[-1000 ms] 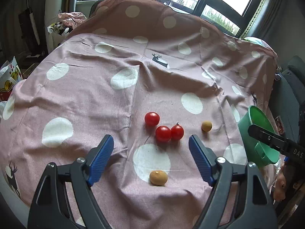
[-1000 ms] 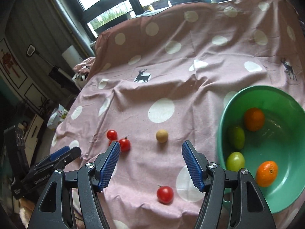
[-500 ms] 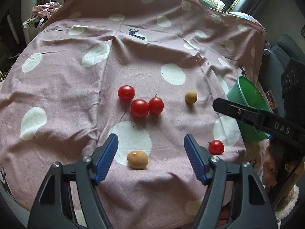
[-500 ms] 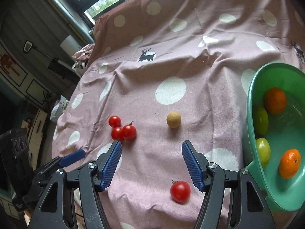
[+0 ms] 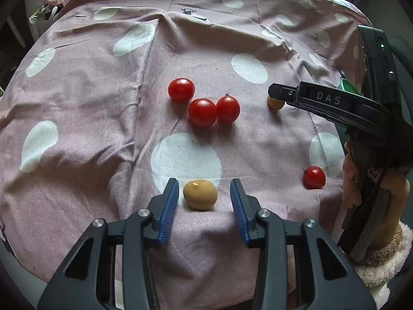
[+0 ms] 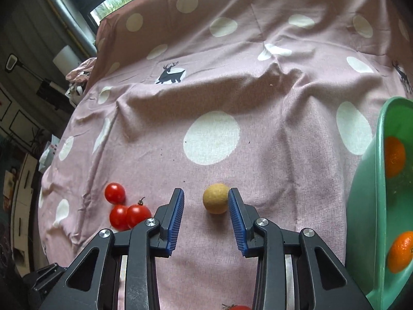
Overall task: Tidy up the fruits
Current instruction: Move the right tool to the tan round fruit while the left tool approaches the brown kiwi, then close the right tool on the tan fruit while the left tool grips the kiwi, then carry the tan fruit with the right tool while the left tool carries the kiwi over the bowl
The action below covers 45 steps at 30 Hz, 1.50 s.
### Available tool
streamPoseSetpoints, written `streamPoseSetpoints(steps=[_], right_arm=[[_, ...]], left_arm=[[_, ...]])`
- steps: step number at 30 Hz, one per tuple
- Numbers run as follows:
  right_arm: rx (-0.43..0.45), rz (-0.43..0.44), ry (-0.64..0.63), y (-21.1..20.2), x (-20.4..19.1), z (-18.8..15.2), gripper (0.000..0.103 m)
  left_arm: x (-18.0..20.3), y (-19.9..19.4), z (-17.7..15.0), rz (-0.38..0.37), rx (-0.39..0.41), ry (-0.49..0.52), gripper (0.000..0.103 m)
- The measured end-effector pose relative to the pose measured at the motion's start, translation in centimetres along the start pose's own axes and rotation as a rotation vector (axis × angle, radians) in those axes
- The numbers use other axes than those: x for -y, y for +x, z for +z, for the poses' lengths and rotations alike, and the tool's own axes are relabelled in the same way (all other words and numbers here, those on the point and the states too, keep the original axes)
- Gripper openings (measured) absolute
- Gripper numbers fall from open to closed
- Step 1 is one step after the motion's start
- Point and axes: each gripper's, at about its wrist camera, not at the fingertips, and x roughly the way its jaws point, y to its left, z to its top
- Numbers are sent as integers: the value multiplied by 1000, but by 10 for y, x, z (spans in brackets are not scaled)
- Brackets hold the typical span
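Fruit is lying scattered on a pink polka-dot cloth [image 5: 108, 98], and both grippers are working over it. The left gripper [image 5: 204, 197] is narrowing its jaws around a tan fruit [image 5: 200, 194] resting at the near edge of a white dot; a gap is showing on each side, so the blue pads are not yet pressing it. The right gripper [image 6: 206, 208] is also closing, with a second tan fruit [image 6: 215, 198] between its jaws (the right pad looks to be touching it or just beside it, while the left pad is standing clear).

Three red tomatoes [image 5: 202, 111] are clustering farther out on the cloth, left of the right gripper. A lone tomato [image 5: 314, 177] is sitting near the cloth's right edge. A green bowl [image 6: 366, 206] at the far right is holding oranges [image 6: 394, 156].
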Motion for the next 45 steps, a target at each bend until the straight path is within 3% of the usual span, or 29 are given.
streamPoseSetpoints(steps=[10,13,15,23,45], right_arm=[[-11,-27,2,11,3,-1,33],[-17,-35,3,16,4,-1,27],[-10,-37,-1,16,4,-1,27],[-7,-20,5,11,3,-4,27],[152,89,52,-65,11,-5,27]], left_arm=[[2,9,1,6,-17,-1,32],[5,11,2,15,-11,0,31],[6,13,3,22,-4,3,27],[15,15,5,15,23,16,27],[48,-42,23,47,292,42,27]])
